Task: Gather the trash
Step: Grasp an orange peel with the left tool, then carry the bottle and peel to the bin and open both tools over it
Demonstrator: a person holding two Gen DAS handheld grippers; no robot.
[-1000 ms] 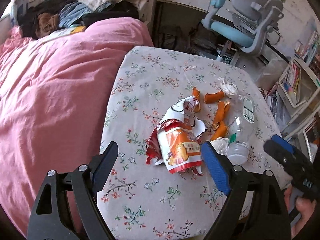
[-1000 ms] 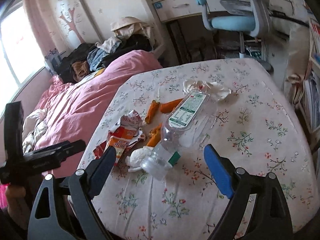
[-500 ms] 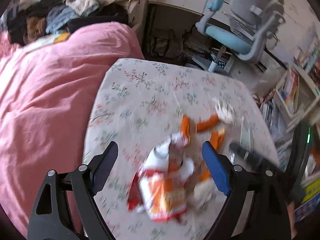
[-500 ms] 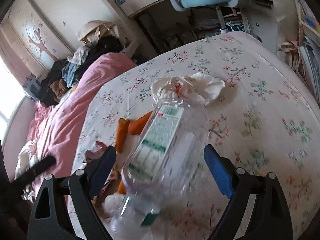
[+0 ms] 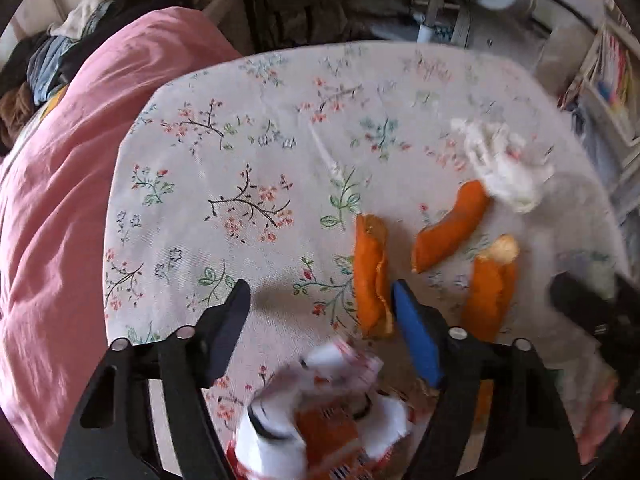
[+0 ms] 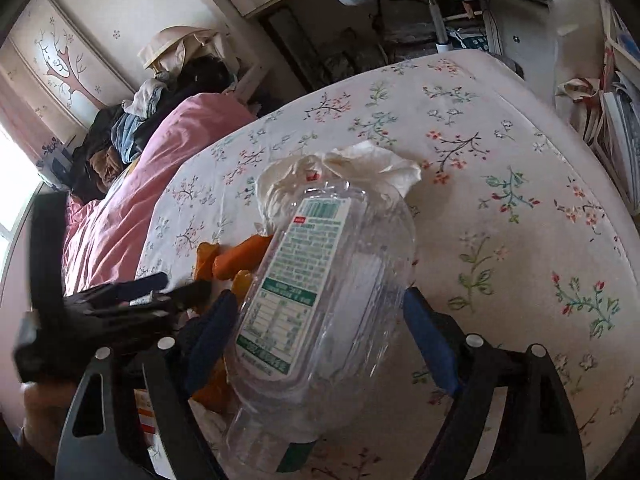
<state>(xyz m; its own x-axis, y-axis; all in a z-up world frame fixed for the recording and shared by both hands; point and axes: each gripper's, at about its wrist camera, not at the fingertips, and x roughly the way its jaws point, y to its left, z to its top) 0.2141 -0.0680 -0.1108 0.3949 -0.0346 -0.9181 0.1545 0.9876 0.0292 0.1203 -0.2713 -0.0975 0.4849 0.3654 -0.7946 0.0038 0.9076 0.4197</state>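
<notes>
My left gripper [image 5: 320,312] points steeply down over the table with the floral cloth [image 5: 240,152]; its fingers have just been closing in but stand apart, and the crumpled red, orange and white snack wrapper [image 5: 320,420] lies between their bases, blurred, with neither pad pressing on it that I can see. Just beside the blue pad lies a curled strip of orange peel [image 5: 370,276], with two more orange peel strips [image 5: 452,228] further right and a crumpled white tissue [image 5: 504,168] beyond them. My right gripper [image 6: 320,312] straddles the clear plastic bottle with a green-and-white label [image 6: 320,288], which lies on its side on the cloth, cap end toward me; these fingers have also just been closing, yet they stand apart, with a gap at the right pad. A pink duvet [image 5: 52,220] lies left of the table.
</notes>
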